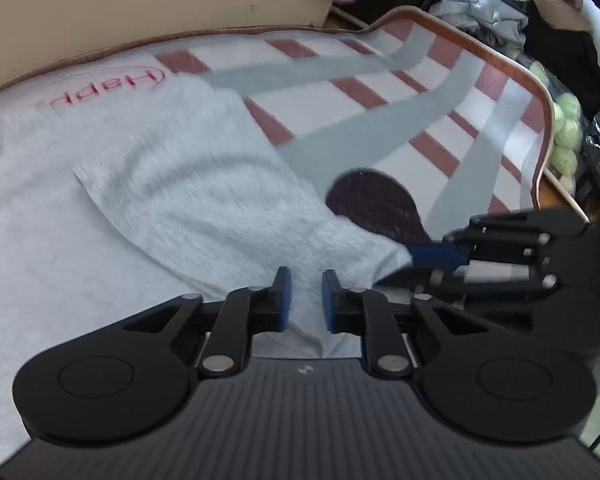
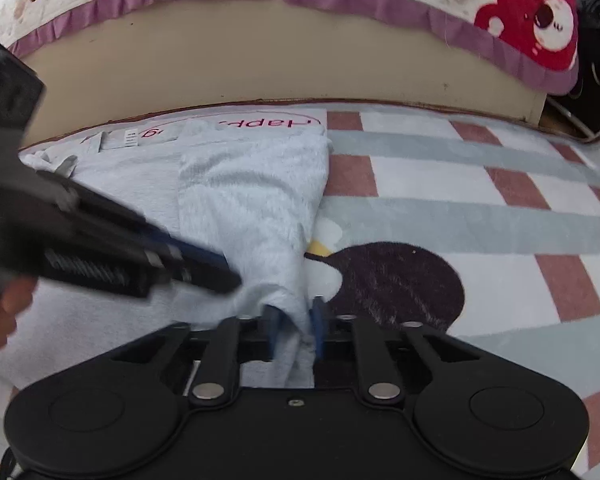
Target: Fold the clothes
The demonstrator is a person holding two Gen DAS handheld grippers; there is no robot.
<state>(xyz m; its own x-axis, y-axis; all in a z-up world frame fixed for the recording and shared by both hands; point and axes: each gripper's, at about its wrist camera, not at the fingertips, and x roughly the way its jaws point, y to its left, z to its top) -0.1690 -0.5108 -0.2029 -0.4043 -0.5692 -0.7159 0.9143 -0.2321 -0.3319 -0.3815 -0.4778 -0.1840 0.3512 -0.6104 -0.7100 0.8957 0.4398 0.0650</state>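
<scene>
My right fingers (image 2: 294, 330) are pinched shut on a bunched corner of the pale grey garment (image 2: 252, 200), the cloth standing up between the two blue pads. My left fingers (image 1: 306, 300) are drawn nearly together over the same garment (image 1: 148, 184), a narrow strip of its fabric showing in the slot between the pads; from the right wrist view those left fingers (image 2: 220, 270) come in from the left with their blue tips down on the cloth just beside my right grip, and they look clamped onto the fabric, though the blur keeps me from seeing the pinch itself. In the left wrist view my right fingers (image 1: 420, 258) reach in from the right and meet the garment's near corner. The garment lies spread on a rug (image 1: 440, 120) striped grey and checked red and white, with one flap folded over its body and pink lettering (image 2: 268, 123) at its far edge, beside a dark round patch (image 2: 396, 280) in the rug's pattern.
</scene>
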